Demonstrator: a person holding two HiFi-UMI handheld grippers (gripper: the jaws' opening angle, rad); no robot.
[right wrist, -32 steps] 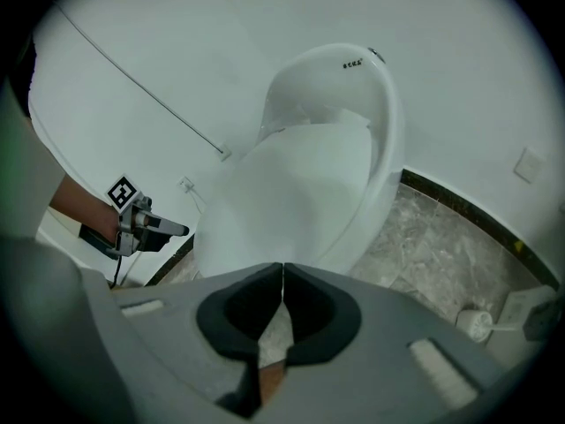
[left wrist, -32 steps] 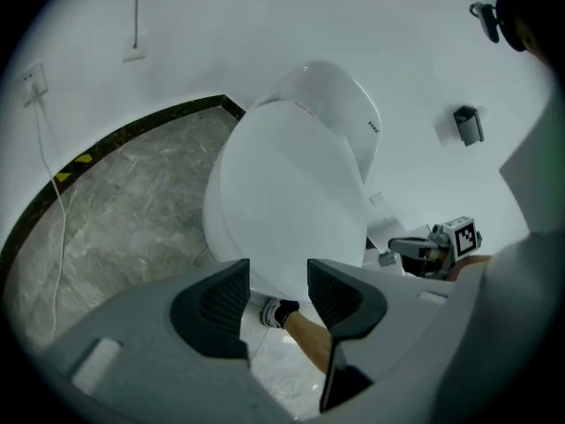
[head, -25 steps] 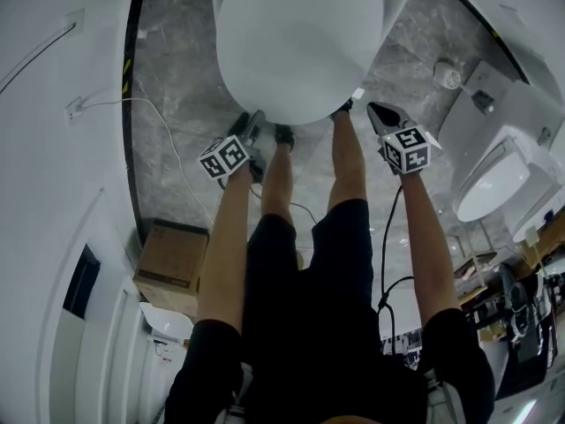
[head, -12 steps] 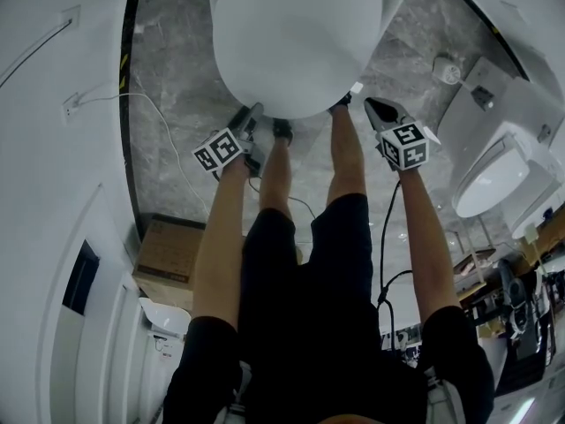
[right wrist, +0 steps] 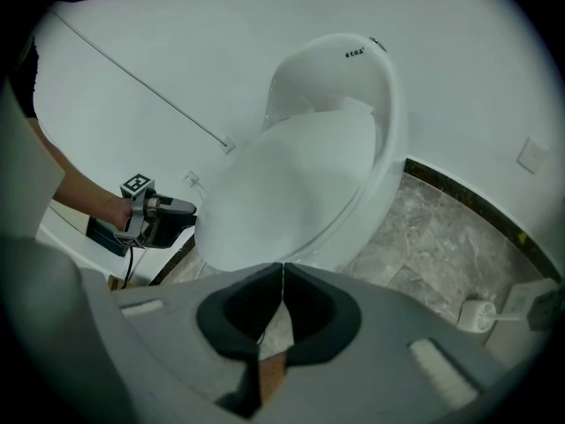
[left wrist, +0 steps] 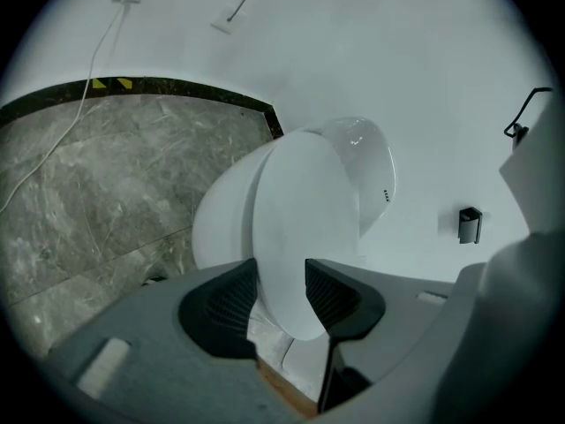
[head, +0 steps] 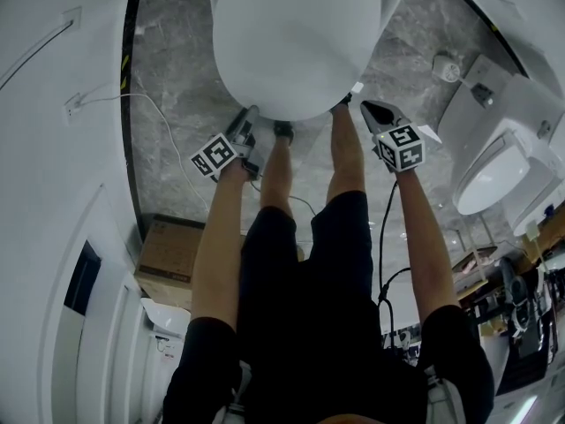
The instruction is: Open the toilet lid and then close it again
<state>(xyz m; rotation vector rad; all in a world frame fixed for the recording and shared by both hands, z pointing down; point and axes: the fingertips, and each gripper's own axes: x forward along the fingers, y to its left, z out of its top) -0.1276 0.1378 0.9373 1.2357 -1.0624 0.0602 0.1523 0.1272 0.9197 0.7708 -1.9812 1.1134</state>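
My left gripper (left wrist: 281, 281) has just been closing. Its jaws stand apart, with the front rim of the toilet lid (head: 296, 34) between the two dark pads (left wrist: 228, 300). The pads sit close on either side of the rim, but I cannot confirm that they press firmly on it. The right gripper view shows this tool's tip at the lid's front left edge. My right gripper (right wrist: 282, 274) has its jaws together with nothing between them. It hangs near the right front of the toilet, apart from the lid. The lid lies down over the bowl (right wrist: 393, 140), or very nearly so, with its hinge end at the far side toward the wall. The bowl stands on the grey marble floor (head: 177, 78). I judge that the opening step is at its grasp stage, and neither lifting nor closing is done yet. The next move calls for a complete clamp on the rim. The lid then has to be swung up and back along the hinge arc, with the wrist following that arc so the smooth rim does not slip out. The right gripper should be kept clear.
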